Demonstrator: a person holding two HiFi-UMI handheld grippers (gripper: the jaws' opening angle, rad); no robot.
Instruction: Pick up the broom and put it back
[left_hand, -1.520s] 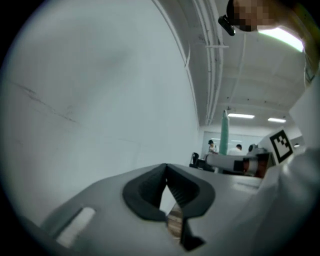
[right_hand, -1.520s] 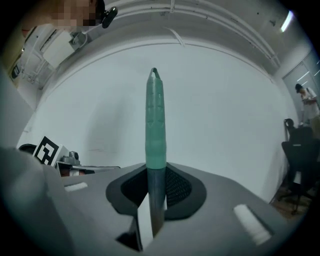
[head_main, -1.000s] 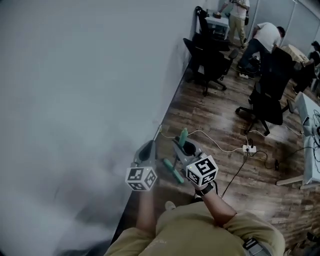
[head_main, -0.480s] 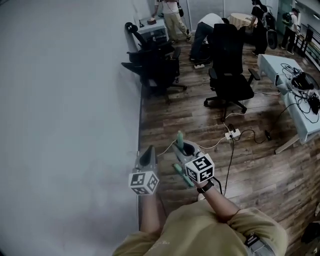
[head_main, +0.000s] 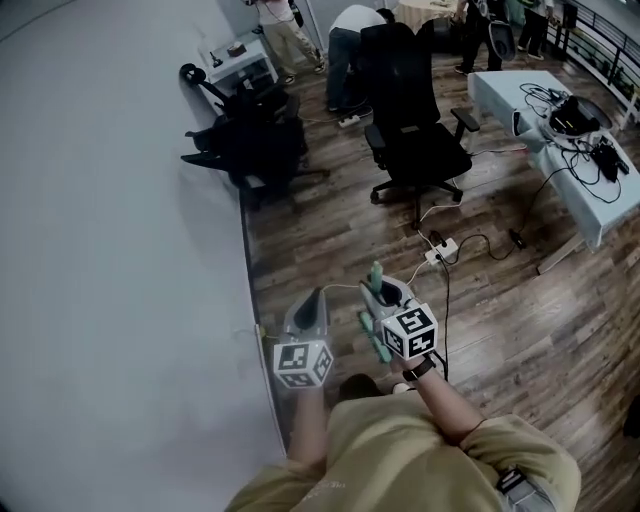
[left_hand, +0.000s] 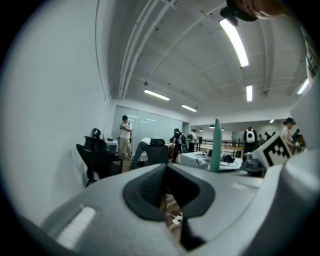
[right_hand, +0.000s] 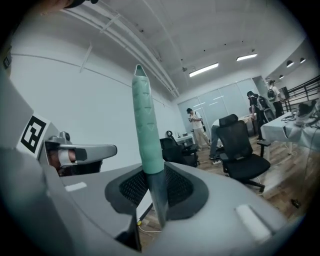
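My right gripper (head_main: 385, 292) is shut on the broom (head_main: 376, 274). Its teal handle (right_hand: 148, 125) stands upright between the jaws, and the dark shaft runs down through them. Another teal part of the broom shows beneath the gripper in the head view. The handle also rises at the right of the left gripper view as a thin teal broom stick (left_hand: 216, 145). My left gripper (head_main: 312, 300) hangs beside the right one, close to the white wall, its jaws shut with nothing between them. Both point roughly level over the wooden floor.
A white wall (head_main: 120, 250) runs along the left. Black office chairs (head_main: 415, 110) stand ahead, with more of them (head_main: 250, 140) against the wall. A power strip (head_main: 440, 250) with cables lies on the floor. A white desk (head_main: 560, 130) is at the right. Several people stand at the back.
Both grippers have swung to the right away from the wall, the broom still in the right one. The chairs, power strip and desk now lie more directly ahead.
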